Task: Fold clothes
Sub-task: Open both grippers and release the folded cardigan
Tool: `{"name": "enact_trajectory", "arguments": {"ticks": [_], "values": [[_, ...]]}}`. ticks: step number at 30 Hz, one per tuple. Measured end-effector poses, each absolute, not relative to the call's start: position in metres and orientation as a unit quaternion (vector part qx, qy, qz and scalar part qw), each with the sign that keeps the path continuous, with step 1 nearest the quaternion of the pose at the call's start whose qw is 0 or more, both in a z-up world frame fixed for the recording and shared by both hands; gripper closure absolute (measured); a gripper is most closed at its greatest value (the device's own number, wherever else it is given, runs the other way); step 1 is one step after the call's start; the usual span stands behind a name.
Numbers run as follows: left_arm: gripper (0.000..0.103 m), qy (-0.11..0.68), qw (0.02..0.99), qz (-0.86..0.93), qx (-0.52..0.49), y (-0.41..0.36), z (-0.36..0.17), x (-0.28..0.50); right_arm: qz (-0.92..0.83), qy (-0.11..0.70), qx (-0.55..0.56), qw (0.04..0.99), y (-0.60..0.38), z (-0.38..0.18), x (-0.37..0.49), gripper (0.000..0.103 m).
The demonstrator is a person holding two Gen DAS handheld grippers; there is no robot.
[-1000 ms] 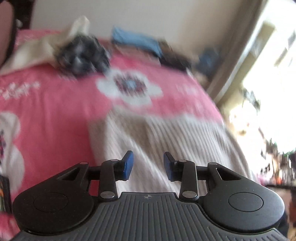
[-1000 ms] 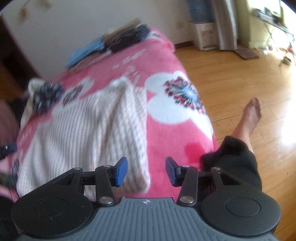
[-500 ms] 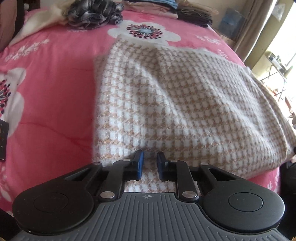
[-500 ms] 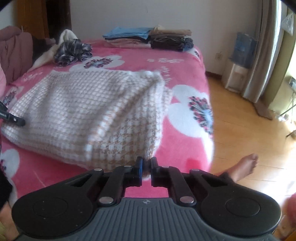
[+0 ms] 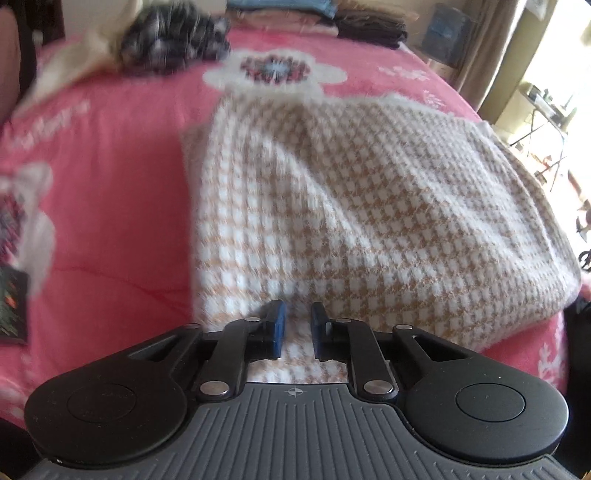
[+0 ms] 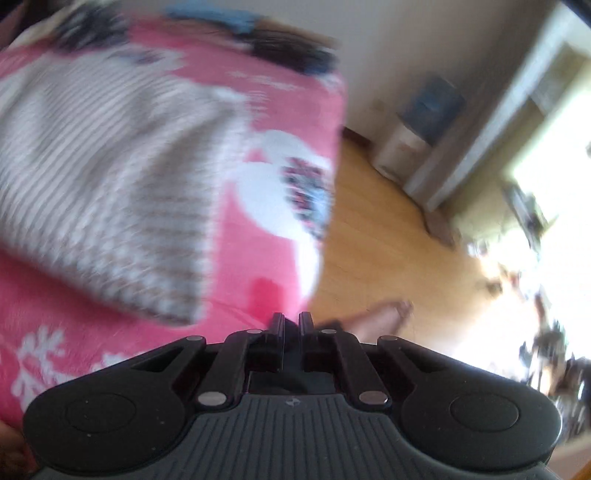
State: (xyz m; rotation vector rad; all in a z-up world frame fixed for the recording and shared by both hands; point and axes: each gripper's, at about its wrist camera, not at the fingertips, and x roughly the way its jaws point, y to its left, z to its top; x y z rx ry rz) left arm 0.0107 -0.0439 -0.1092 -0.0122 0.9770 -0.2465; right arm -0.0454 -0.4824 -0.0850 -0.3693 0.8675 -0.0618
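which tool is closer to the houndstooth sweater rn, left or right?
Left. The left tool is at the sweater's near hem, fabric between its fingers; the right tool sits off its corner, over the blanket edge.

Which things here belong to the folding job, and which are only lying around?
For the job: the houndstooth sweater on the pink bed cover; the left gripper, its jaws opening over the sweater's near edge; the right gripper, shut.

Lying about: crumpled dark garment; folded stack; dark booklet.
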Motion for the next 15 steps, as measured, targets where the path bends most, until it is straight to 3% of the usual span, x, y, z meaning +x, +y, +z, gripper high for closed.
{"name": "enact_trajectory", "arguments": {"ticks": [7,11,15], "values": [[0.083,0.399,0.903,-0.158,0.003,-0.065,-0.081,0.018,0.095,0.329,-0.142,0.929,-0.418,-0.035,-0.027,0.095],[0.082,0.389,0.907,-0.162,0.019,-0.087,-0.096,0.045,0.166,0.334,-0.177,0.911,-0.363,-0.060,0.014,0.096],[0.081,0.412,0.902,-0.127,0.038,-0.082,-0.128,0.068,0.115,0.380,-0.149,0.905,-0.374,-0.097,0.064,0.096]]}}
